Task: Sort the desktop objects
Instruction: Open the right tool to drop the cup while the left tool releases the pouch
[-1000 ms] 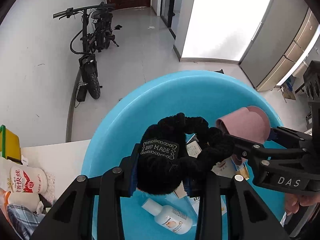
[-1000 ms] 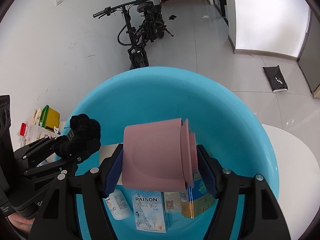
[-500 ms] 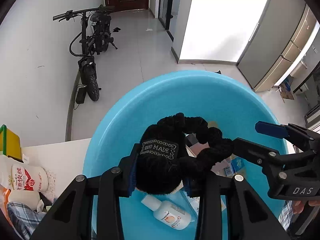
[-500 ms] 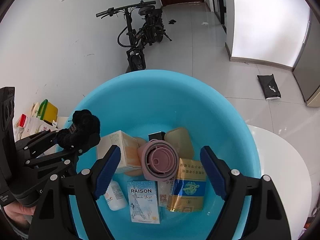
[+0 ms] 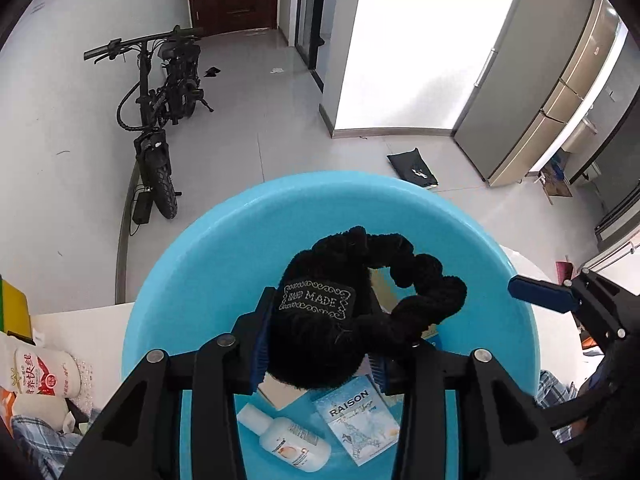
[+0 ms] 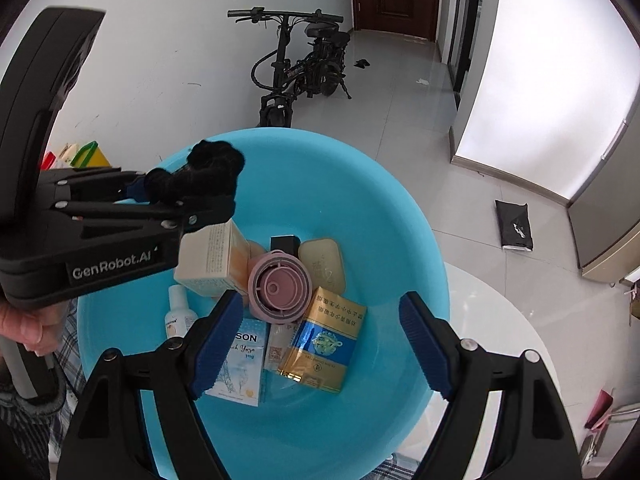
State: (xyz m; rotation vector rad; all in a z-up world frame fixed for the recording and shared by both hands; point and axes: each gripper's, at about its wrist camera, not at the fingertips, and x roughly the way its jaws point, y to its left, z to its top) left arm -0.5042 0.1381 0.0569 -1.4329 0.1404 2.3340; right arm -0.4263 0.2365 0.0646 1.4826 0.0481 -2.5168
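Pink cup (image 6: 279, 288) dropped into basin (image 6: 360, 184), right hand-held gripper (image 6: 320, 344) now empty, left hand-held gripper (image 5: 320, 344) still clamping scrunchie (image 5: 360, 312).

Both wrist views bright, lit by daylight. Strongest source: white panel (image 5: 416, 48) at one o'clock in left view, blown out, no detail; same wash at two to three o'clock in right view. Floor tiles (image 6: 404, 80) glossy, pale reflections. Blue basin (image 5: 224, 248) evenly lit, soft shadows only. Heavy fisheye bending; walls curve, corners vignetted black. Centre sharp; near gripper arms at six o'clock slightly soft.
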